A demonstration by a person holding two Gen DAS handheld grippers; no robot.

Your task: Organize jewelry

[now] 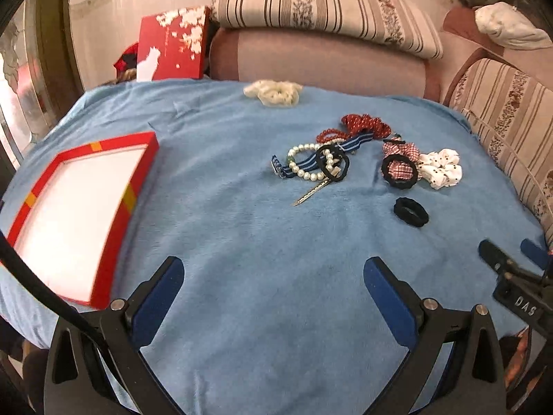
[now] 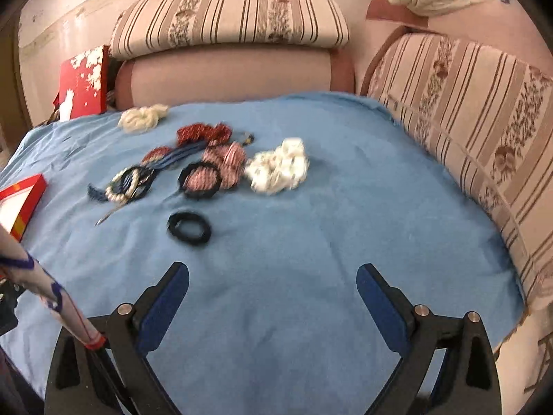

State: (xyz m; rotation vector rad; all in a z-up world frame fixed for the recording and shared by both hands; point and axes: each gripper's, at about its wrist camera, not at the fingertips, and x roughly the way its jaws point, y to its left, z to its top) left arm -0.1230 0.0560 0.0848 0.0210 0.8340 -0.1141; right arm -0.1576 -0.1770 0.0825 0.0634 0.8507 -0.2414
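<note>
Tongs of the left gripper [image 1: 273, 273] and right gripper [image 2: 273, 280] hung spread apart, empty, over bare blue fleece blanket [image 1: 242, 228]. Ahead lay a loose black elastic hair band [image 2: 189, 227], then the heap with a white pearl bracelet [image 1: 304, 162]. An open red rectangular box [image 1: 79, 214] sat at the blanket's left edge.

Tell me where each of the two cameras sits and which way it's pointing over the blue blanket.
Left wrist: on the left tongs, low over the blanket, facing the sofa; open red box at left, jewelry pile ahead, right tongs at the right edge.
Right wrist: on the right tongs, further right, same heading; pile ahead-left, box corner far left, a patterned sleeve at lower left.
Shared: blanket, box, pile, black hair tie, sofa.
</note>
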